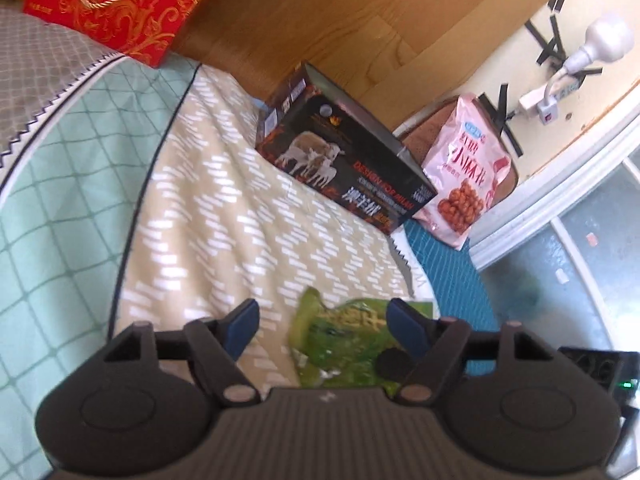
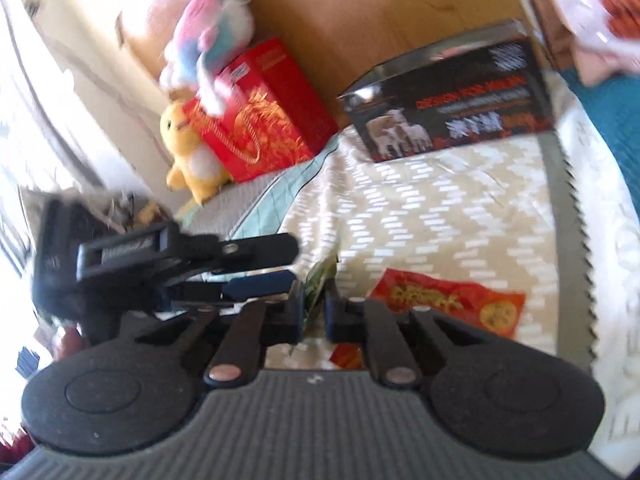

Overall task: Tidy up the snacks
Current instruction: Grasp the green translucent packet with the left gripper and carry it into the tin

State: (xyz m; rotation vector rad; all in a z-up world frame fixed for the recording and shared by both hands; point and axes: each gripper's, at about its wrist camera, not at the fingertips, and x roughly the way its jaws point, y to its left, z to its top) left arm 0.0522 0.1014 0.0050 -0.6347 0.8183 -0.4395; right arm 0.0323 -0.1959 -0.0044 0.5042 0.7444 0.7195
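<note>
The green packet (image 1: 340, 344) lies on the bed (image 1: 224, 216), pinched at its edge by the right tool (image 2: 314, 312); the left tool (image 1: 324, 330) gapes around it. Light, crinkly, slippery (grip the seam).

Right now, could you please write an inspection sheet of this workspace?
Surface: quilted bedspread, beige with white dashes.
Job's things: green snack bag; red snack bag flat; pink snack bag leaning at the wall.
Clutter: black box; red gift bag; plush toys.
Grippers: left tool open around the green bag; right tool shut on its edge.
Cables: white plug and lamp on the wall.
Surroundings: wooden headboard.
</note>
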